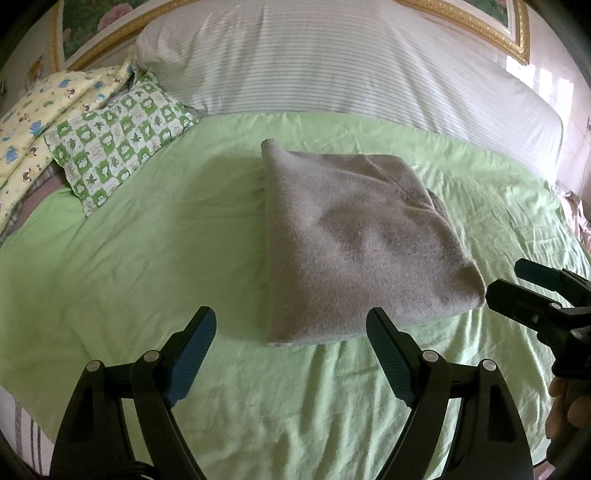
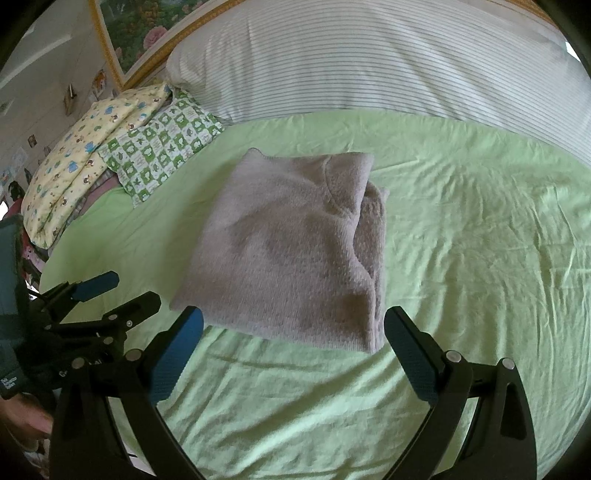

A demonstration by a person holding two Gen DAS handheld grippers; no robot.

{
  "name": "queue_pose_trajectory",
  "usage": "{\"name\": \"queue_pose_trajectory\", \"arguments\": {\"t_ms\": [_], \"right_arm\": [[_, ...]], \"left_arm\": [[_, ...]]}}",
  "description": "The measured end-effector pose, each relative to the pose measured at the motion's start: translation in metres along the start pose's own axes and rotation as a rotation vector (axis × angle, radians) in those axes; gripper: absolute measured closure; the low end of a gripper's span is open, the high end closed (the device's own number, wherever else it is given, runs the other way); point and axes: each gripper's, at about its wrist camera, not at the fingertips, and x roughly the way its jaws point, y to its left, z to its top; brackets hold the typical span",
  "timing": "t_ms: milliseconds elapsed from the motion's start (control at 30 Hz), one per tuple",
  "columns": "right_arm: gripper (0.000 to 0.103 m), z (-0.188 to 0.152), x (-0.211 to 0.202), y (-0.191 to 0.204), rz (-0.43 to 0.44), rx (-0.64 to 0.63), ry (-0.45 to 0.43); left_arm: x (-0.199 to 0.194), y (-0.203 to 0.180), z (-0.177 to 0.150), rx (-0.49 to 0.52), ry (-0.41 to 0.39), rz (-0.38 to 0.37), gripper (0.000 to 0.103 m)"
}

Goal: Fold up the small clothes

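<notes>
One grey knitted garment (image 1: pixel 354 240) lies folded into a thick, roughly rectangular bundle near the middle of the bed, resting flat on the light green sheet (image 1: pixel 166 258); from the right wrist view its right side shows stacked layers and a curved seam where one fold overlaps another. Nothing touches it. The left gripper (image 1: pixel 291 328) hangs just short of the garment's near edge, its blue-padded fingers (image 1: pixel 194 354) spread wide apart with only sheet and the bundle's near left corner between them, and no pad pressing on cloth. The right gripper (image 2: pixel 293 326) sits likewise in front of the near edge, fingers (image 2: pixel 413 362) wide apart and empty, the bundle's near edge showing in the gap beyond them. Each gripper appears at the side of the other's view, and part of a hand (image 1: pixel 569 410) is visible at the frame edge behind the right one. Beyond the garment, a large white pillow (image 1: pixel 332 66) with thin stripes runs across the head of the bed. To the left lie a green-and-white checked pillow (image 1: pixel 118 136) and a pale yellow printed cloth (image 1: pixel 44 110). A gold-framed picture (image 1: pixel 491 26) hangs on the wall behind.
</notes>
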Motion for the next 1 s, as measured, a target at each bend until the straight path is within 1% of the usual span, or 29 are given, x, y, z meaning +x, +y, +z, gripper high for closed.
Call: {"name": "queue_pose_trajectory", "arguments": {"t_ms": [333, 1000], "right_arm": [[0.005, 0.007, 0.004, 0.002, -0.001, 0.008, -0.007], [0.005, 0.011, 0.004, 0.002, 0.004, 0.008, -0.01]], "left_arm": [[0.002, 0.0, 0.002, -0.002, 0.006, -0.002, 0.019], [0.01, 0.0, 0.012, -0.001, 0.024, -0.007, 0.019]]}}
